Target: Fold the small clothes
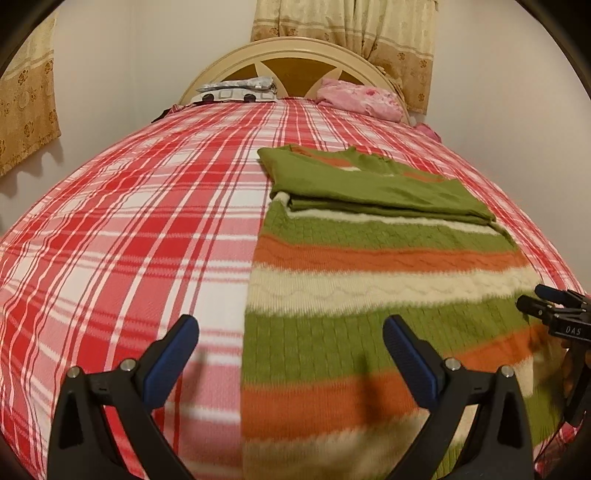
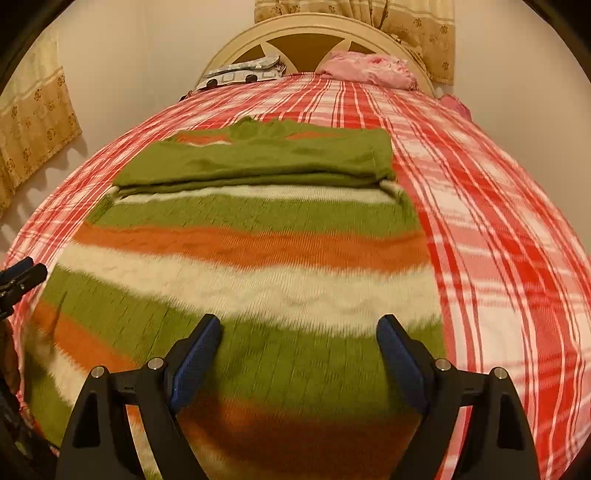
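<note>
With both sleeves already laid across the chest, the sweater (image 1: 369,266) lies flat on the bed (image 1: 129,221), hem nearest; the bottom-up fold looks next, calling for a pinch at each hem corner; left claw (image 1: 291,354) hangs spread and empty over the 9 o'clock edge; right claw (image 2: 299,350), likewise released, tilts down over the hem.

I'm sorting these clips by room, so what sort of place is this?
Most likely a home bedroom. A striped green, orange and cream knitted sweater lies on a bed with a red-and-white plaid bedspread, backed by a cream arched headboard. A pink crumpled pillow and beige floral curtains are beyond.
</note>
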Motion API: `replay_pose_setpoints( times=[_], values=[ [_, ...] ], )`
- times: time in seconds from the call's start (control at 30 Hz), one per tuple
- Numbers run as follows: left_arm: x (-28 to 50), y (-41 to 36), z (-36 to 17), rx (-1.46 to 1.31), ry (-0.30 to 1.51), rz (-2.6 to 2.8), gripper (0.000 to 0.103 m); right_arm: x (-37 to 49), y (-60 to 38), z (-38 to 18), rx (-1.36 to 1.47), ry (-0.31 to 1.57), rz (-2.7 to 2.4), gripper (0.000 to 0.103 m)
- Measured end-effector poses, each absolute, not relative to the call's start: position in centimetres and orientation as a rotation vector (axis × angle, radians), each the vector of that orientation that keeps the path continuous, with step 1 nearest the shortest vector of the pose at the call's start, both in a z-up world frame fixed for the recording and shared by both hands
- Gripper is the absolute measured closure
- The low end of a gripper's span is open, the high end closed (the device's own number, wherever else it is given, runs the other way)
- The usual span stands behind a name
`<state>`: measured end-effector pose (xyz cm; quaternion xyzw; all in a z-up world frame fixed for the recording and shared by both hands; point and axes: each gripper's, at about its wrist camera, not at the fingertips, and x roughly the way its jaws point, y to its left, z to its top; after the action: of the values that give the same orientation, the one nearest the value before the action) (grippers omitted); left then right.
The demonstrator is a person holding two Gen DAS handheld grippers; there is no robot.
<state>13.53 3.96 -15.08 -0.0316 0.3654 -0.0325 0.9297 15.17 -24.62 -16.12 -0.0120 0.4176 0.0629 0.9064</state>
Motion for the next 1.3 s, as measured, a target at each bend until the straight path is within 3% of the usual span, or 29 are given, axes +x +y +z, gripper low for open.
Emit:
replay_pose_setpoints(
  times=[0.57, 0.83, 0.9, 1.03, 1.1, 1.3],
  values=[
    [5.2, 3.5, -17.1, -0.016, 0.841, -0.108, 0.001, 8.3, -24.7, -16.0, -0.025, 0.878, 0.134, 0.016],
    [3.7, 4.3, -17.9, -0.095, 0.919, -0.17, 0.006, 4.2, -25.0, -16.1, -0.018, 0.861, 0.124, 0.016],
    [3.3, 4.8, -17.8, -0.124, 0.921, -0.171, 0.014, 3.5, -24.8, -16.2, -0.042, 0.855, 0.117, 0.016],
    [2.9, 5.2, -18.0, -0.168, 0.938, -0.186, 0.017, 2.8, -24.9, -16.3, -0.031, 0.861, 0.126, 0.016],
    [2.9, 5.3, -18.4, -0.188, 0.959, -0.196, 0.027, 2.6, -24.8, -16.3, -0.036, 0.854, 0.124, 0.016],
    [2.9, 4.6, -19.3, -0.207, 1.005, -0.231, 0.03, 2.0, -25.0, -15.9, -0.031, 0.843, 0.121, 0.016]
  ],
)
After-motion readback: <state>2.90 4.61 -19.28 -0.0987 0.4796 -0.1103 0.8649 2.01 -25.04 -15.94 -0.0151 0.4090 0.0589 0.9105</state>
